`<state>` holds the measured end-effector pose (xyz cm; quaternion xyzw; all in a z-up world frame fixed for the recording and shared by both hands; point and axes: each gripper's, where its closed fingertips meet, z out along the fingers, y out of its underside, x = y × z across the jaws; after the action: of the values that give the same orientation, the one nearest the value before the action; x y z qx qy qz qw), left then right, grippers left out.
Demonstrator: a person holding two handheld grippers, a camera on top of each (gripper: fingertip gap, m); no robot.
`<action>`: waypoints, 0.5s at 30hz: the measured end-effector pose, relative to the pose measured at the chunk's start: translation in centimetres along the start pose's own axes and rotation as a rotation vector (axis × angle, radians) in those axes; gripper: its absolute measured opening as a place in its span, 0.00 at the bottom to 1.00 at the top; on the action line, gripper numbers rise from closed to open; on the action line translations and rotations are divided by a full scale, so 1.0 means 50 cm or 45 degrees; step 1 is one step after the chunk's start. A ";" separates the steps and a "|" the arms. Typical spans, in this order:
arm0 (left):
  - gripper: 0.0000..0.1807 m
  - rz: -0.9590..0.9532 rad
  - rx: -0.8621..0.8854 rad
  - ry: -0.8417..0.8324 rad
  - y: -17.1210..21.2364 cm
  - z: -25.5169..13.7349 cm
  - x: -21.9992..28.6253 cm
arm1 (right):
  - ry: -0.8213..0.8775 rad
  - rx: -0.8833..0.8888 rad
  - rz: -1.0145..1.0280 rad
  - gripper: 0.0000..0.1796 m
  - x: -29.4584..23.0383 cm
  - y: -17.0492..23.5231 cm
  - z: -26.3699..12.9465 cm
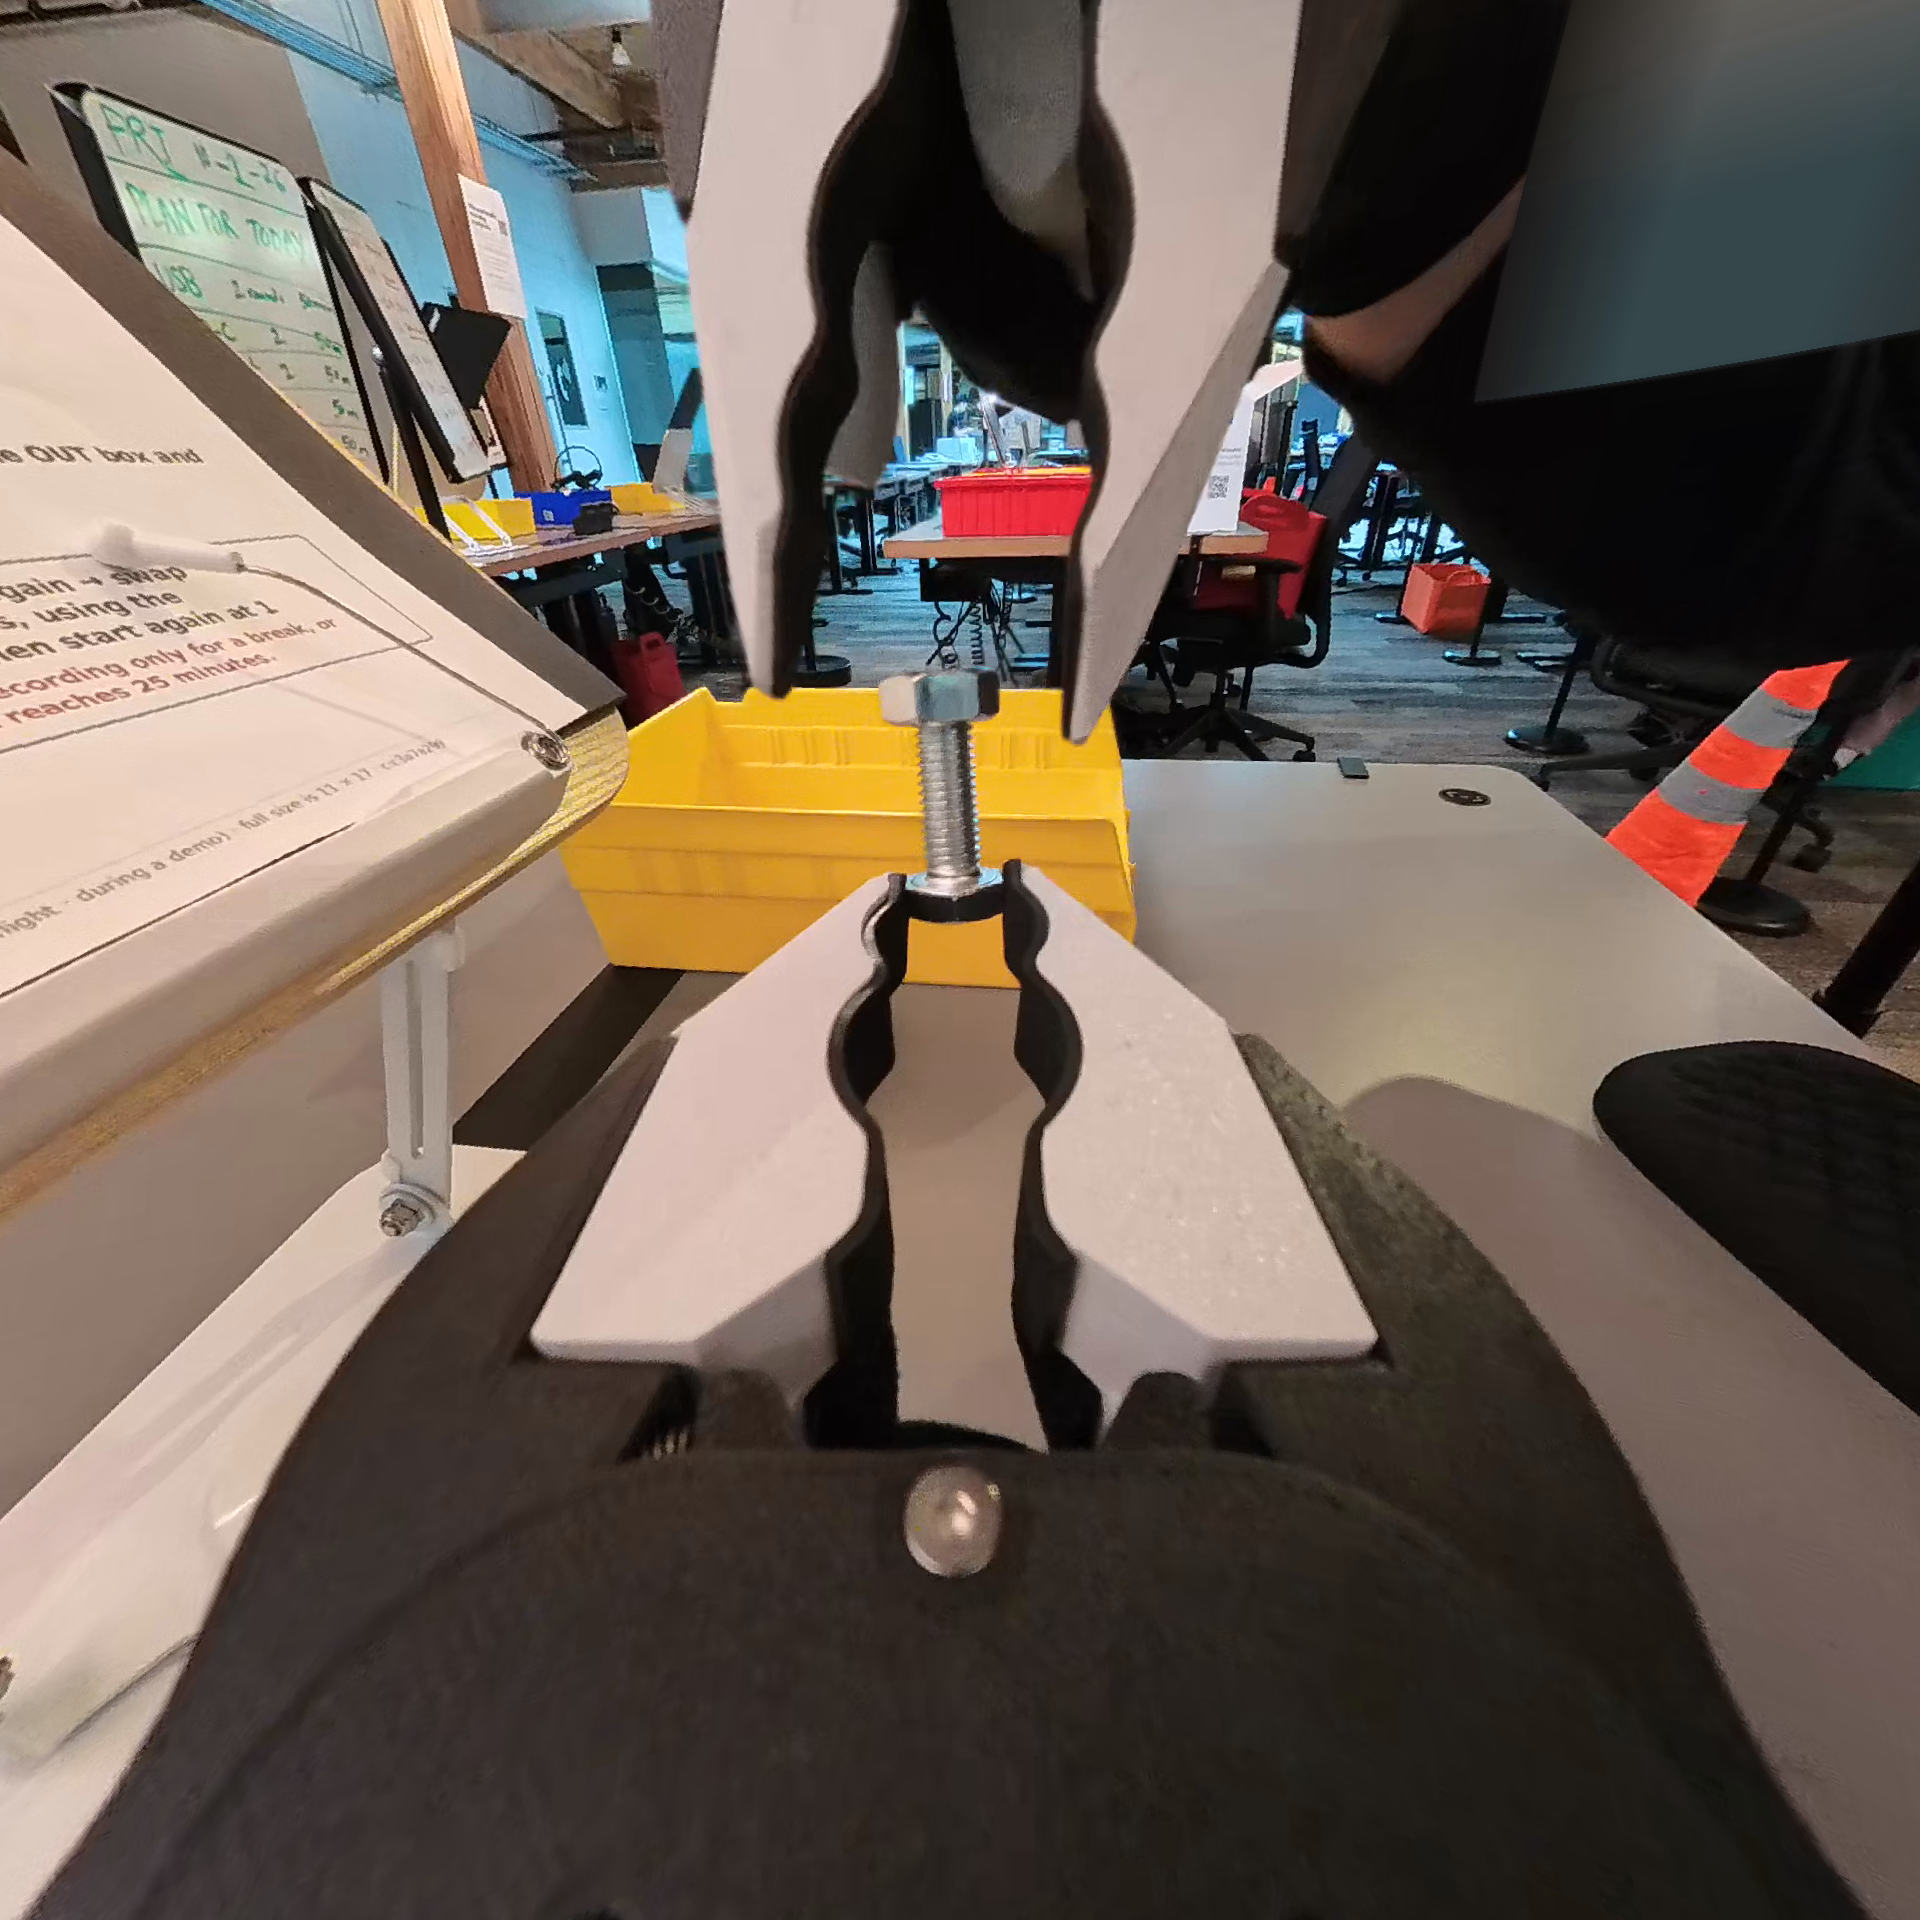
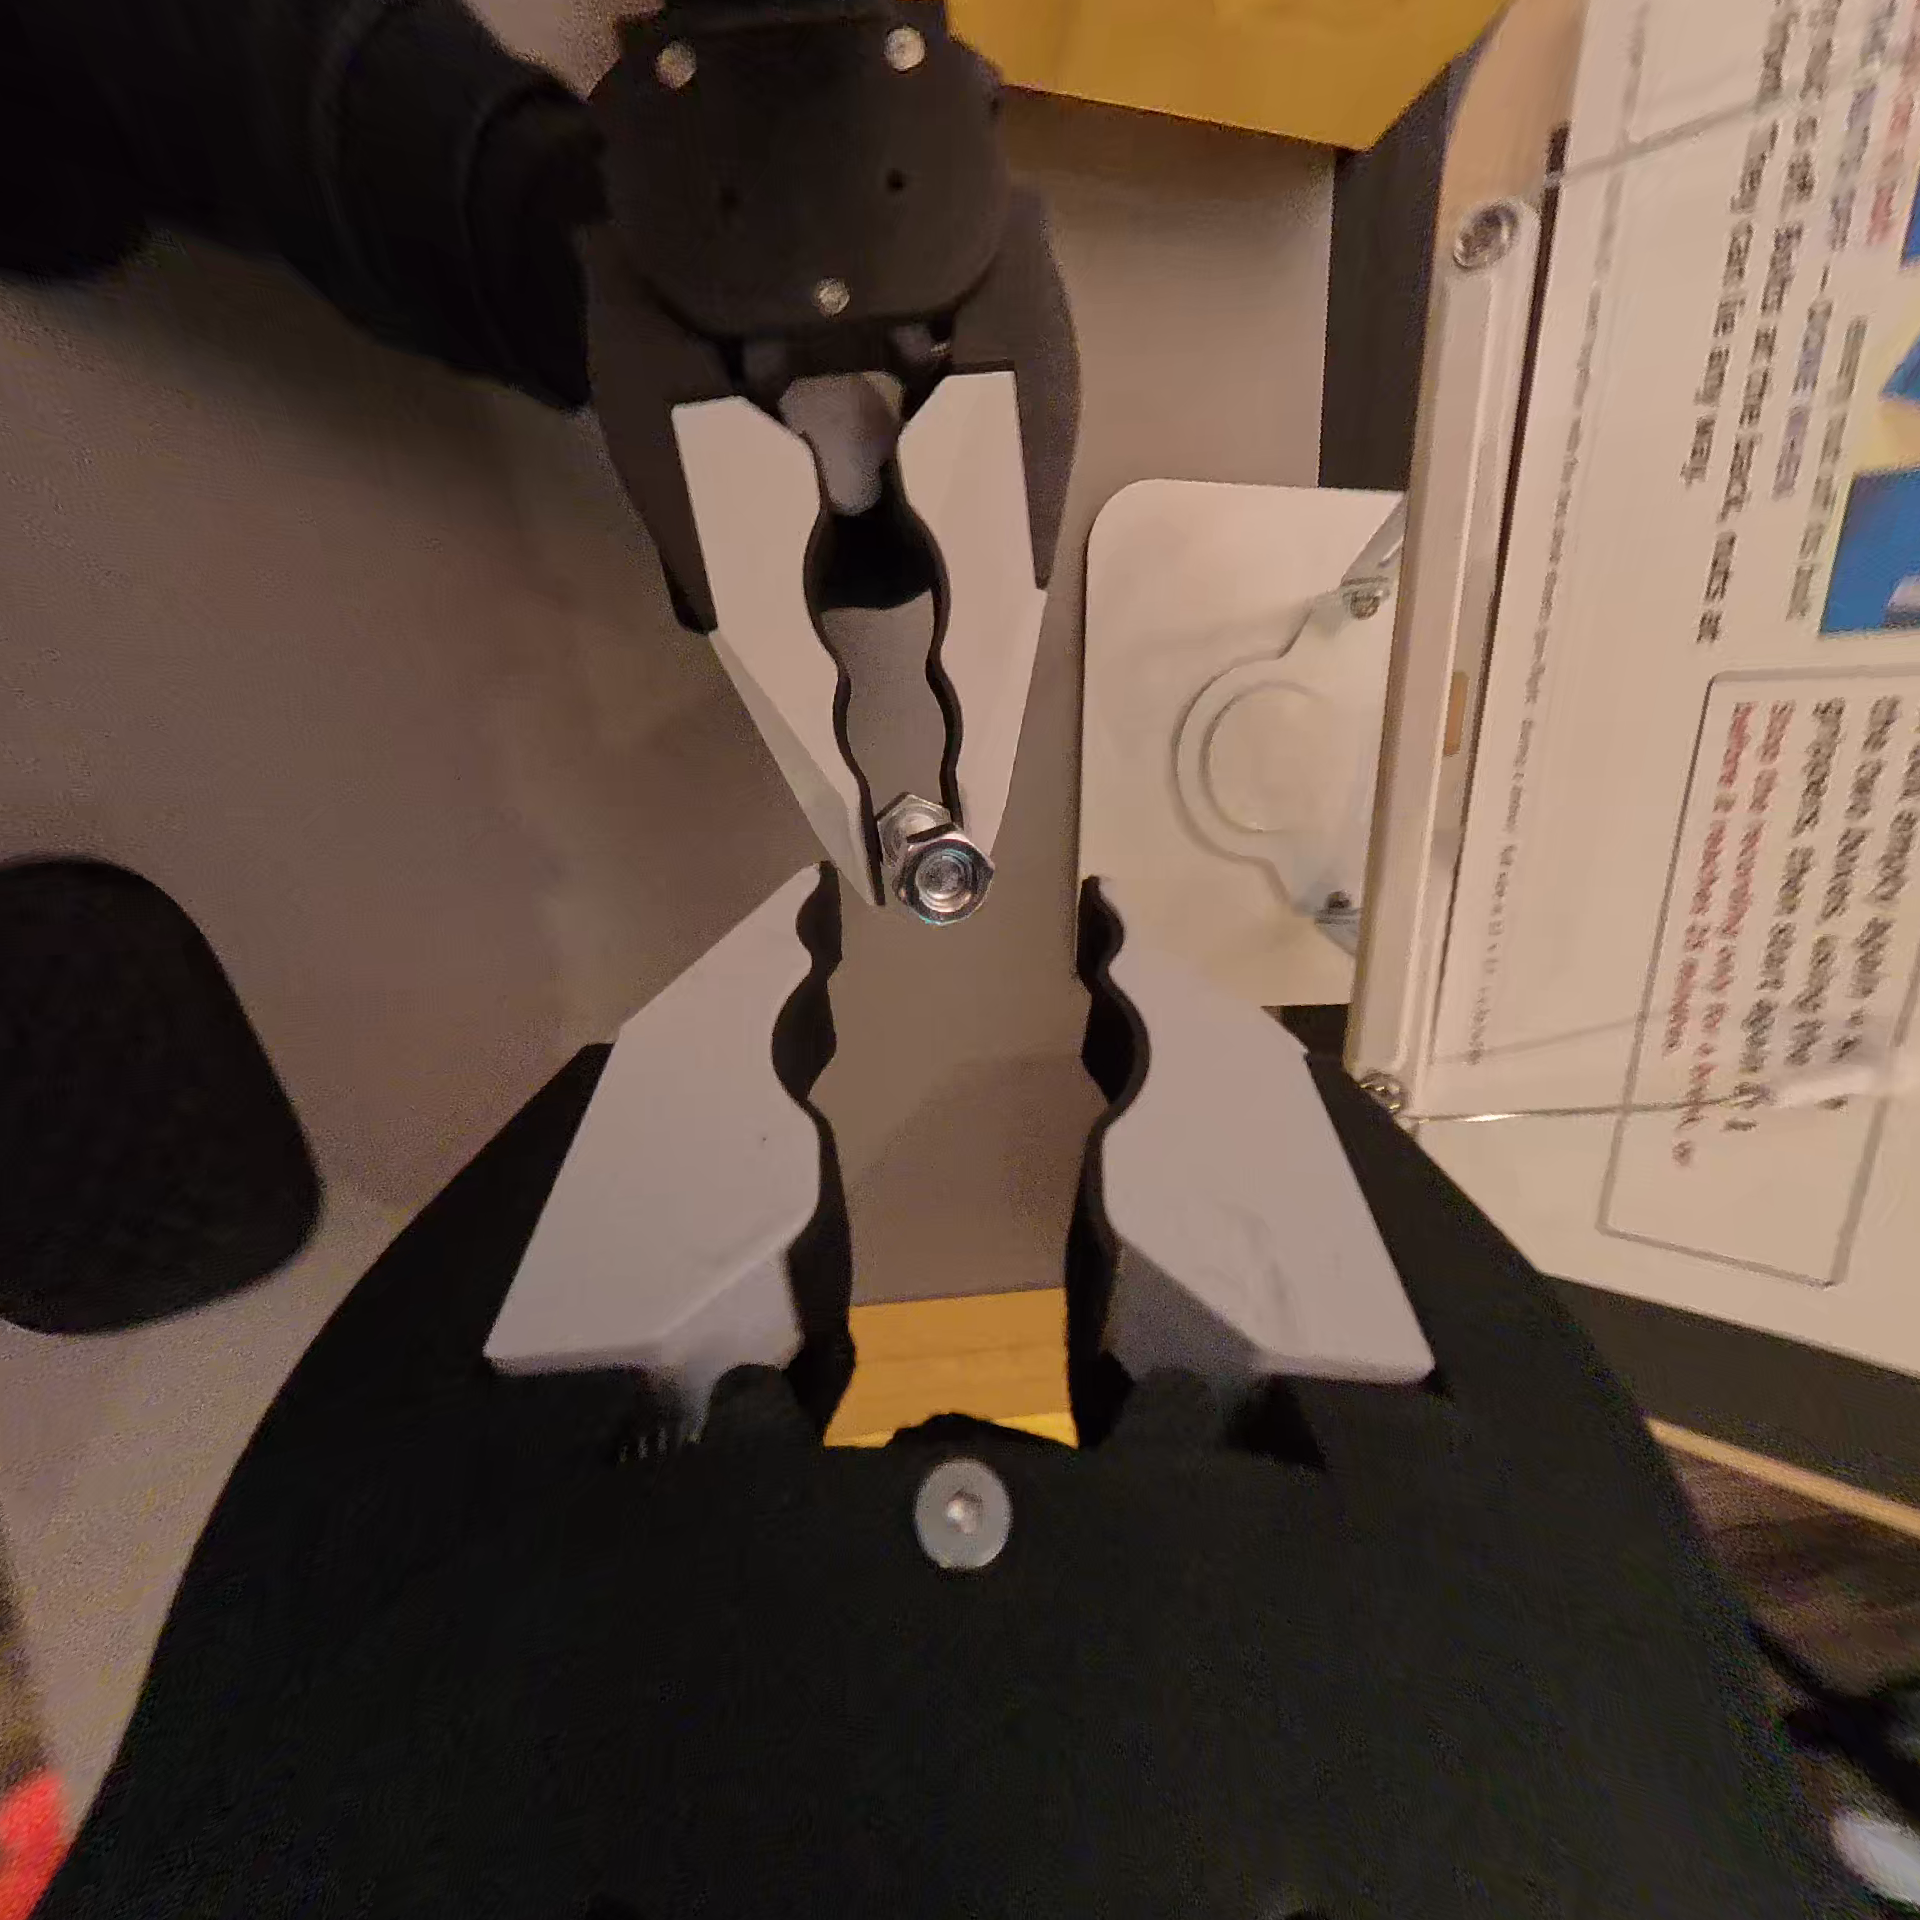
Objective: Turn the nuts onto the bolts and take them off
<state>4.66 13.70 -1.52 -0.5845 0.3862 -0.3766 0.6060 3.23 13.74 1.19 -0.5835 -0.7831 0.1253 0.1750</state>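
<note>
A silver bolt [image 1: 948,800] stands upright above the table, with a hex nut [image 1: 940,698] at its top end. My left gripper [image 1: 951,883] is shut on the bolt's lower end. My right gripper [image 1: 928,707] comes down from above, open, with its fingertips on either side of the nut and not touching it. In the right wrist view I look down on the nut [image 2: 940,888], with the bolt's end showing in its middle. There the right gripper [image 2: 956,894] is open around it, and the left gripper [image 2: 935,852] reaches in from the top, shut on the bolt.
A yellow bin [image 1: 779,831] stands just behind the bolt on the grey table [image 1: 1351,935]. A tilted instruction board [image 1: 208,675] on a white stand [image 2: 1236,727] is close at the left. A black pad [image 1: 1766,1164] lies at the right. An orange cone [image 1: 1714,790] stands beyond the table.
</note>
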 end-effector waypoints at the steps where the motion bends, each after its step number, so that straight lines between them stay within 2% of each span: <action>1: 0.09 0.000 -0.003 0.004 0.001 0.000 0.001 | 0.015 -0.011 -0.078 0.23 -0.001 0.002 0.000; 5: 0.09 0.004 -0.007 0.019 0.002 0.004 0.007 | 0.033 -0.041 -0.283 0.14 -0.011 0.007 0.007; 7: 0.09 0.008 -0.010 0.022 0.003 0.004 0.008 | 0.038 -0.041 -0.315 0.10 -0.014 0.005 0.009; 9: 0.09 0.013 -0.018 0.018 0.005 0.006 0.008 | 0.029 -0.048 -0.283 0.10 -0.014 0.006 0.011; 14: 0.09 -0.002 -0.009 0.004 0.005 0.003 0.002 | -0.119 0.011 0.307 0.10 -0.011 -0.004 0.017; 15: 0.09 0.000 -0.015 0.000 0.007 0.003 0.000 | -0.157 0.016 0.363 0.10 -0.016 -0.004 0.020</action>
<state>4.79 13.77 -1.89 -0.5881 0.3884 -0.3744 0.6025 2.81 12.93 0.26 -0.6789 -0.7008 0.1893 0.1105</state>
